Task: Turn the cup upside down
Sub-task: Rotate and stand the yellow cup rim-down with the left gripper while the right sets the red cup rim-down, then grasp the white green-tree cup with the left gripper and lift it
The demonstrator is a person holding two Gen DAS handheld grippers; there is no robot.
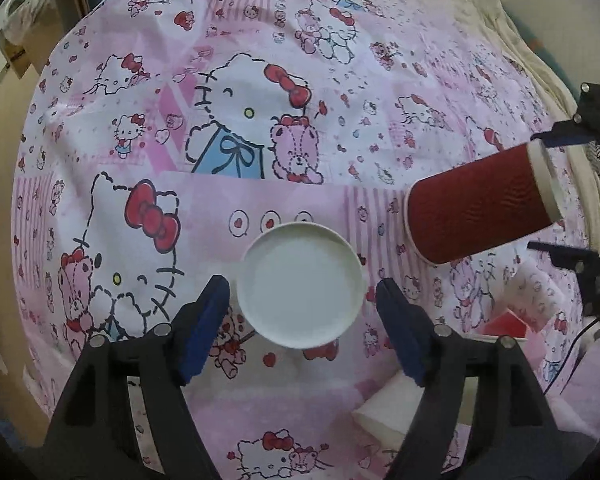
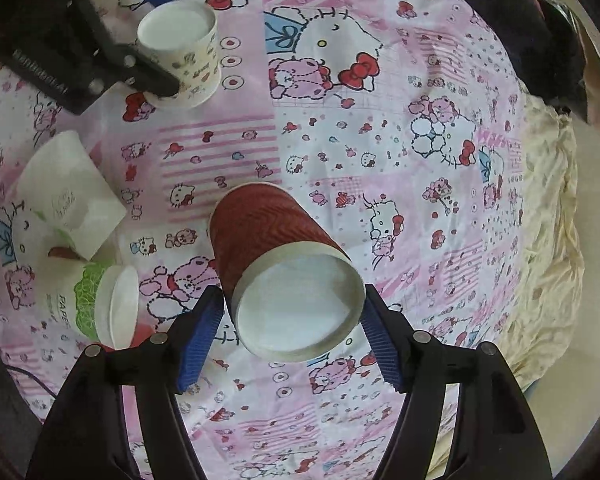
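Note:
A red ribbed paper cup [image 2: 268,236] is held tilted above the bed by my right gripper [image 2: 292,334]; its white base [image 2: 296,306] faces the camera and the blue pads touch its base end. It also shows in the left wrist view [image 1: 480,204], lying sideways in the air. A white printed cup [image 2: 180,52] stands upside down on the pink Hello Kitty sheet [image 2: 380,140]. In the left wrist view its white bottom [image 1: 300,284] sits between the open fingers of my left gripper [image 1: 302,312], with small gaps on both sides.
Two more paper cups lie on their sides at the left of the right wrist view: a white one [image 2: 72,196] and a green-and-white one [image 2: 96,304]. A cream blanket [image 2: 548,240] edges the sheet on the right. A cable [image 1: 572,360] runs nearby.

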